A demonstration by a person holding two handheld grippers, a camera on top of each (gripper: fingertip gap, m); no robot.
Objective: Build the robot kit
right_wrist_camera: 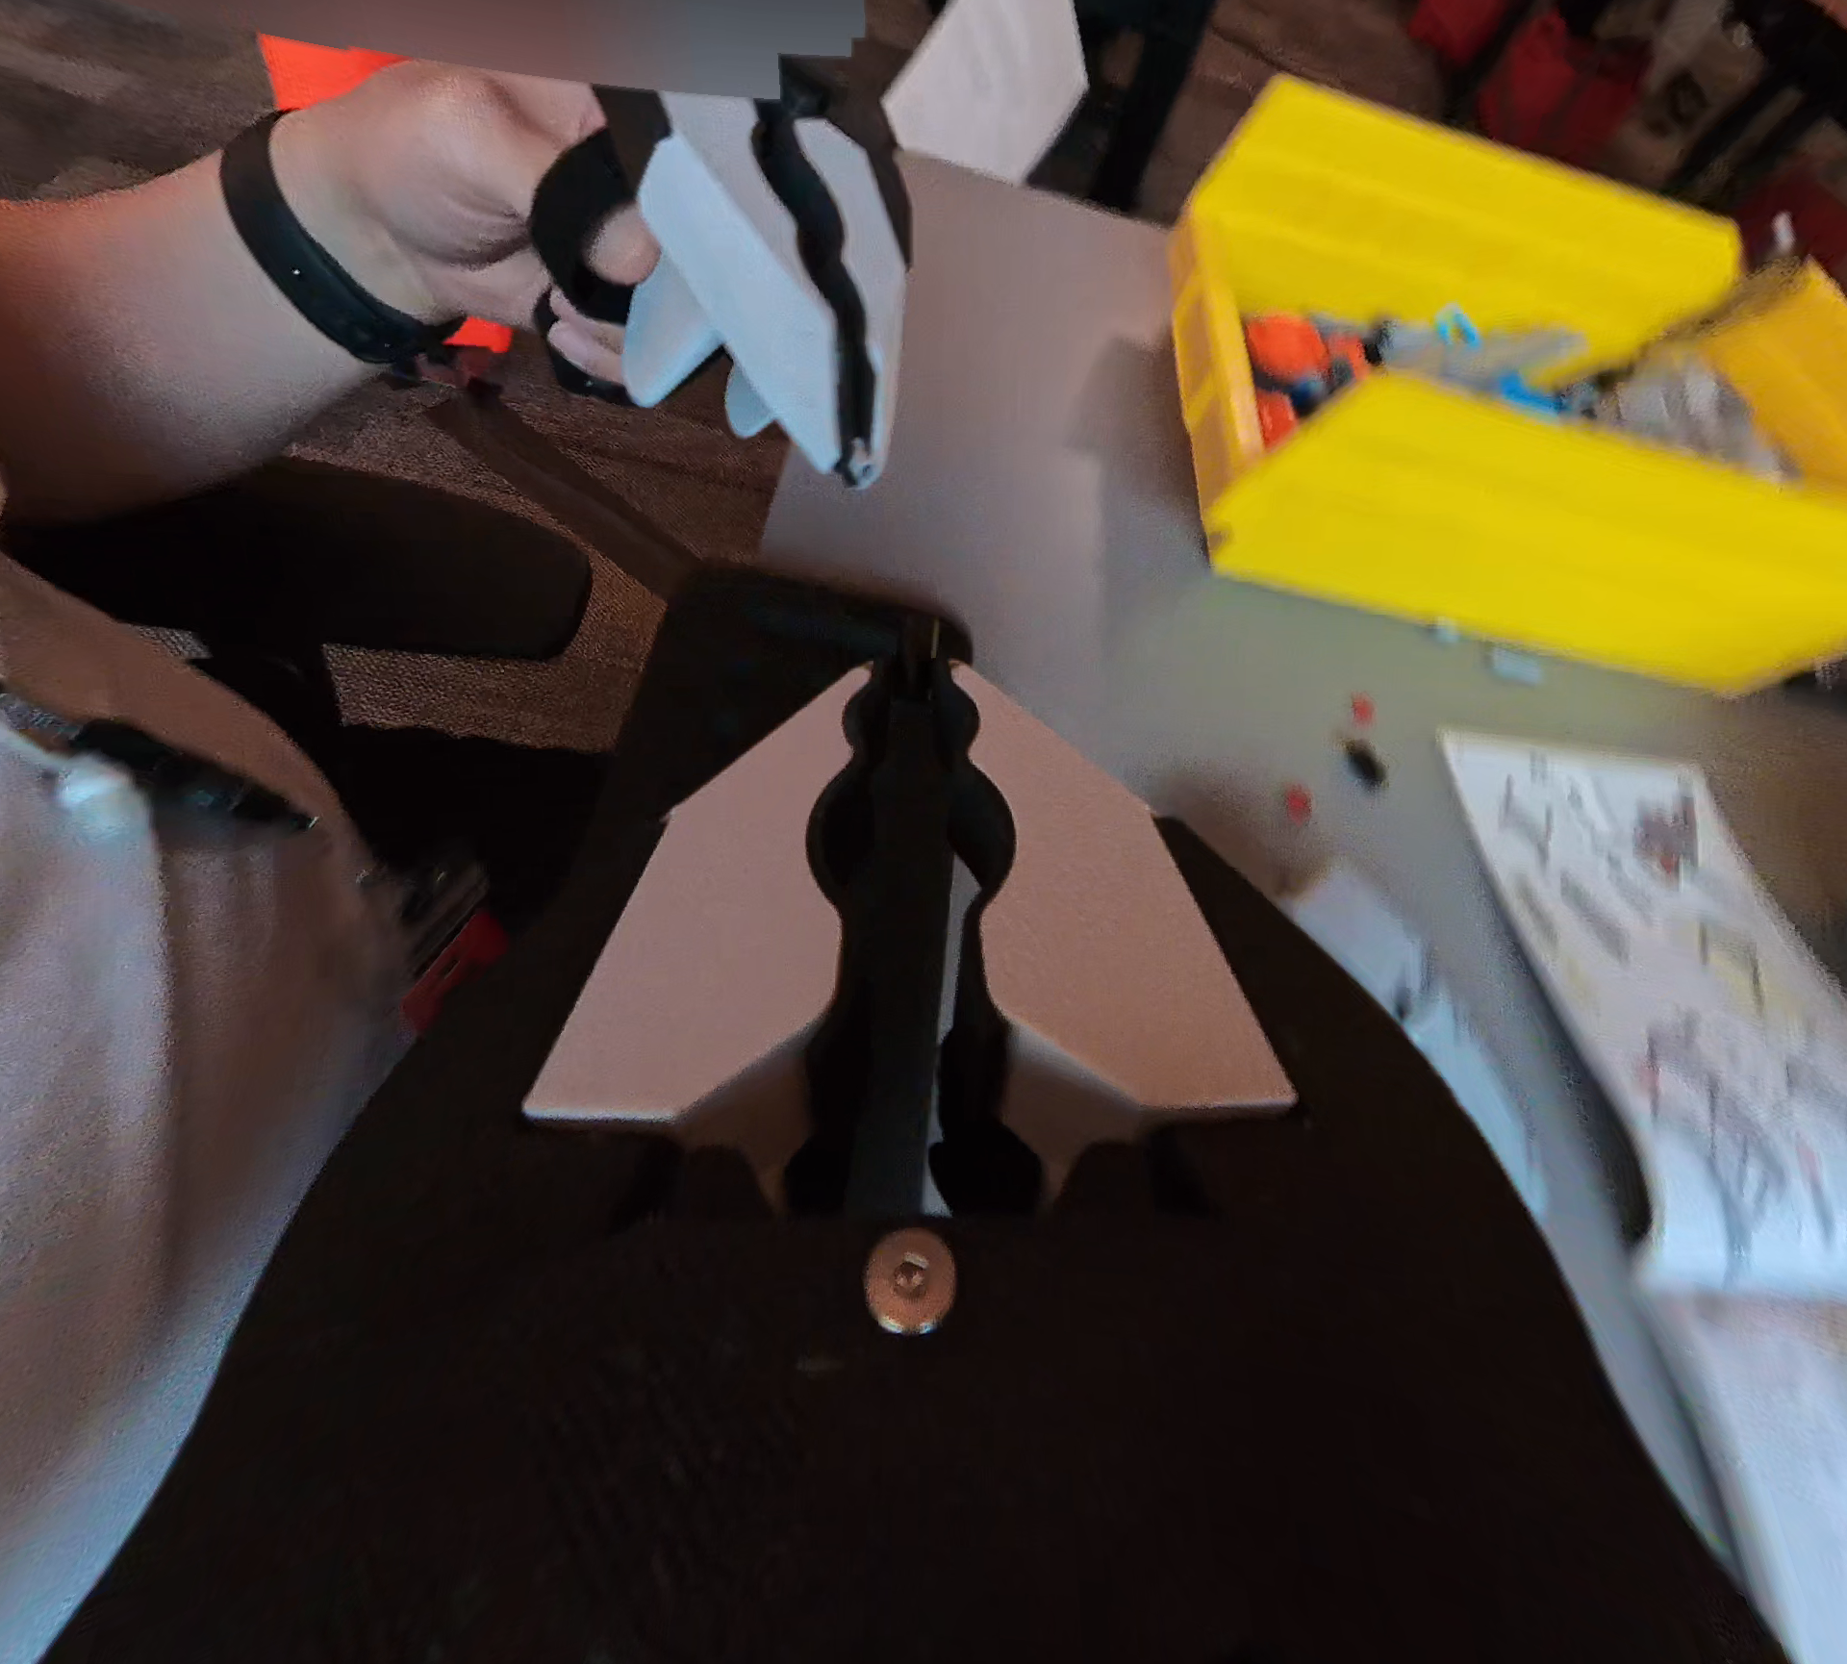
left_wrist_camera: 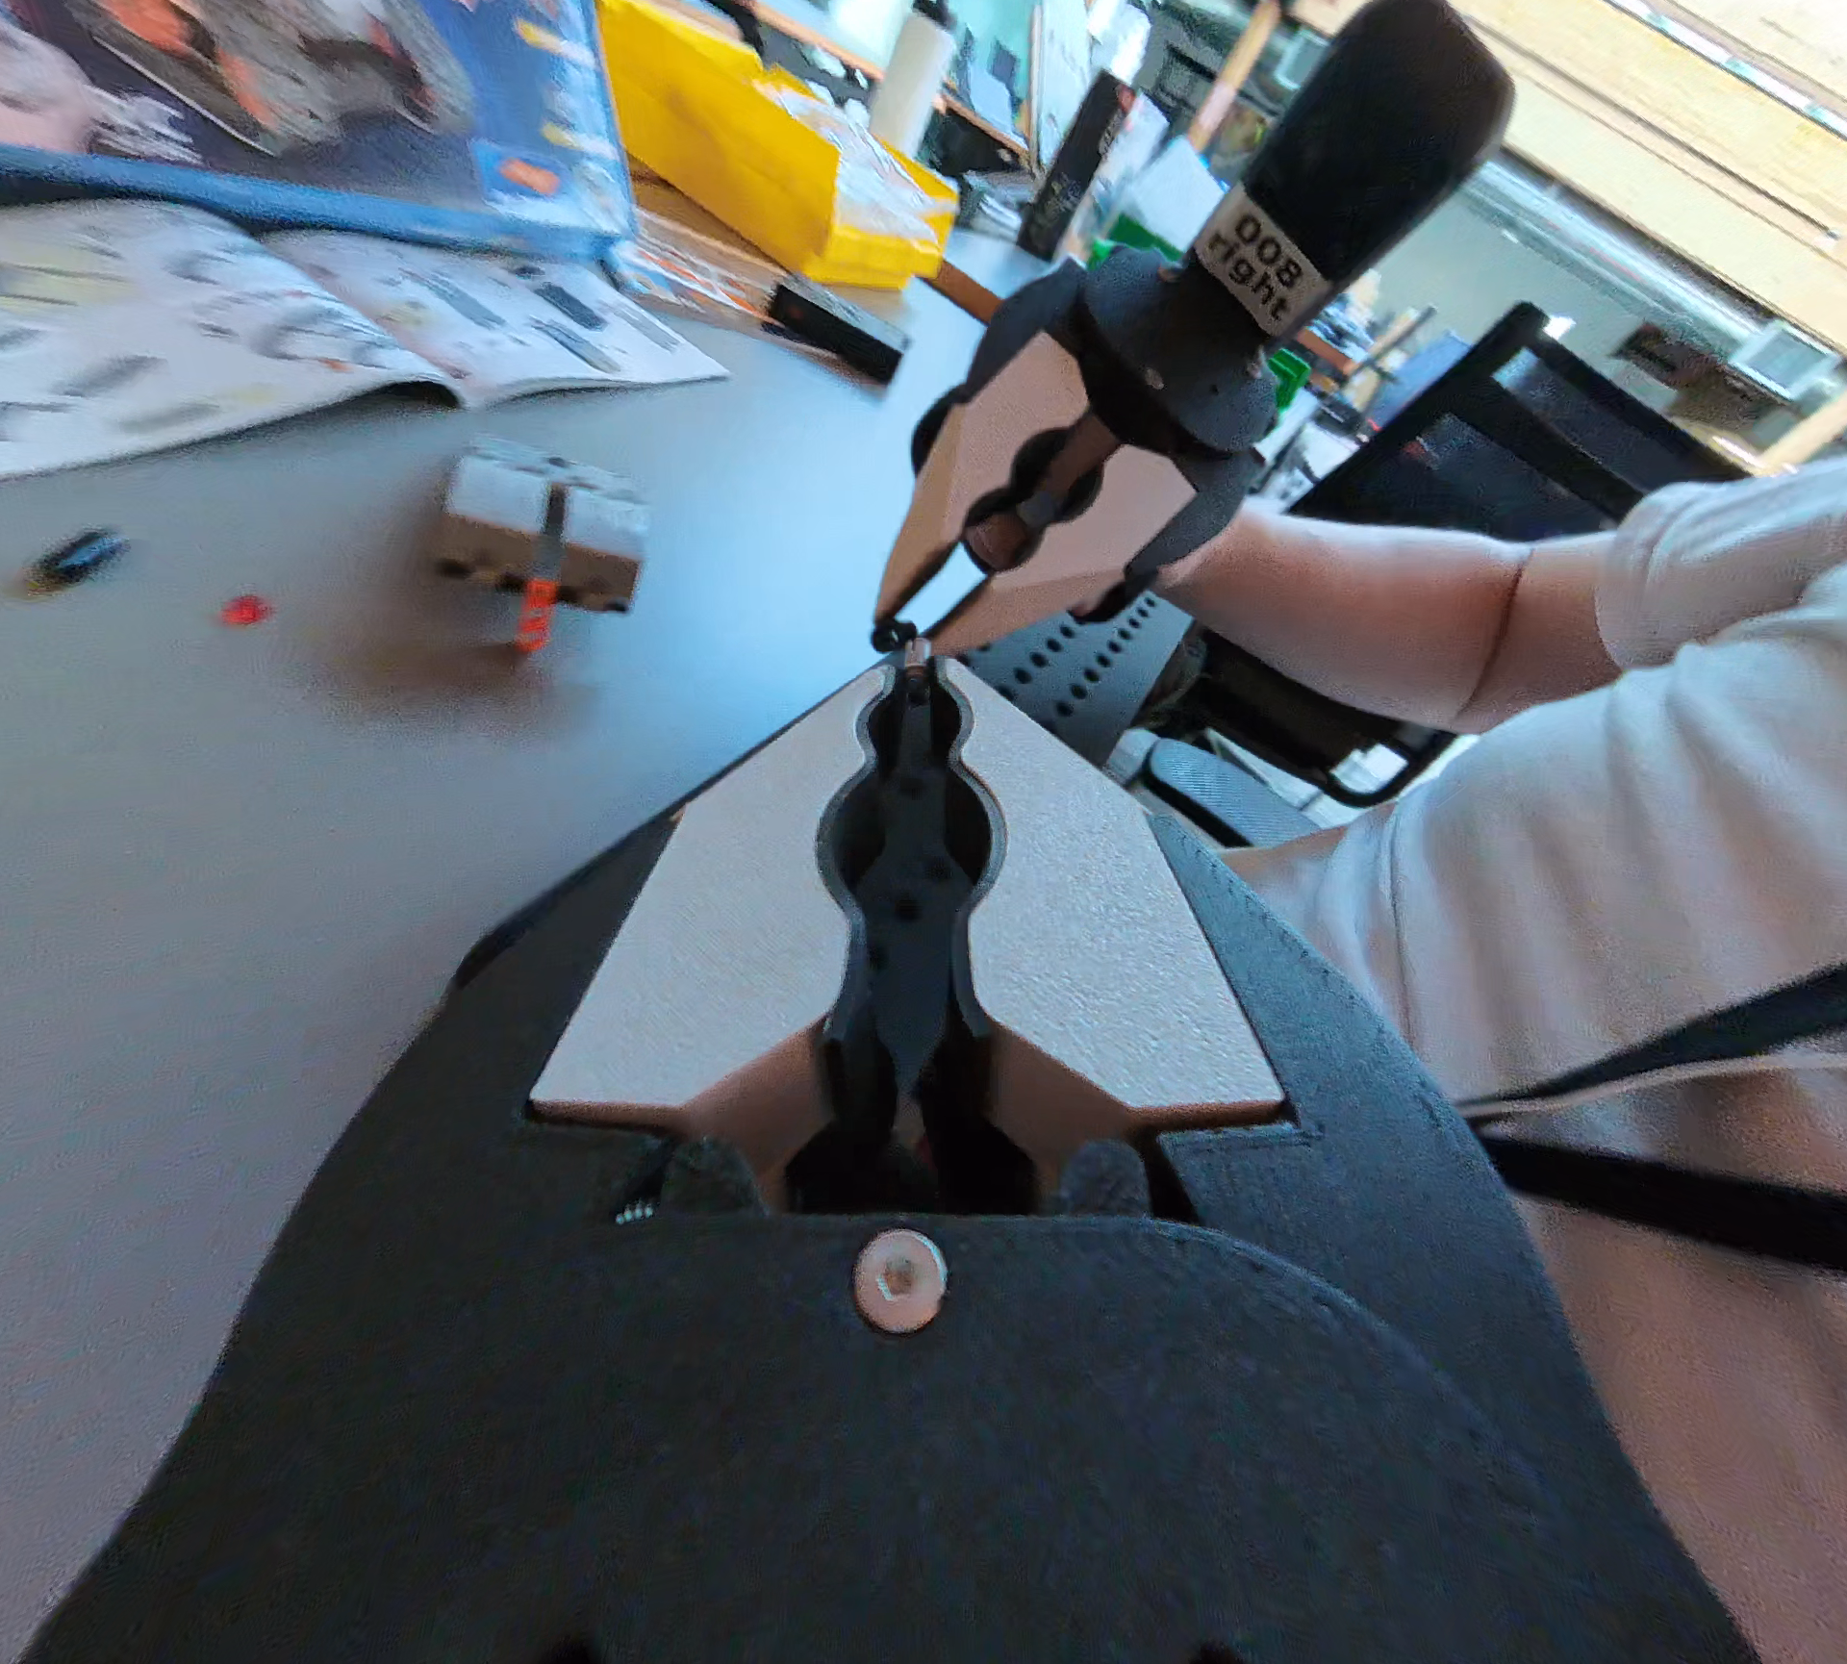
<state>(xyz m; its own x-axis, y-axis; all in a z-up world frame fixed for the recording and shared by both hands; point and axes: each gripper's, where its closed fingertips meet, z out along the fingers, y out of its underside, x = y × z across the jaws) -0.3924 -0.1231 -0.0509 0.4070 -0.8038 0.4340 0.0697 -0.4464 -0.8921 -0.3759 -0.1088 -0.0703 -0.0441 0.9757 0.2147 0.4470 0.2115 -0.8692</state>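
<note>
A small grey pin [left_wrist_camera: 918,649] is pinched in the pressed-together left gripper [left_wrist_camera: 915,667], met at twelve o'clock by the right gripper [left_wrist_camera: 912,632], nipping a tiny black piece [left_wrist_camera: 888,635] above the table [left_wrist_camera: 300,817].

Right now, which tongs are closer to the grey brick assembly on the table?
Left, though not by much. The left tongs and right tongs meet tip to tip above the table, both well off to the side of the grey brick assembly.

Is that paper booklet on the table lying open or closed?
Open. The booklet lies spread flat on the table, two printed pages showing either side of a centre fold.
</note>
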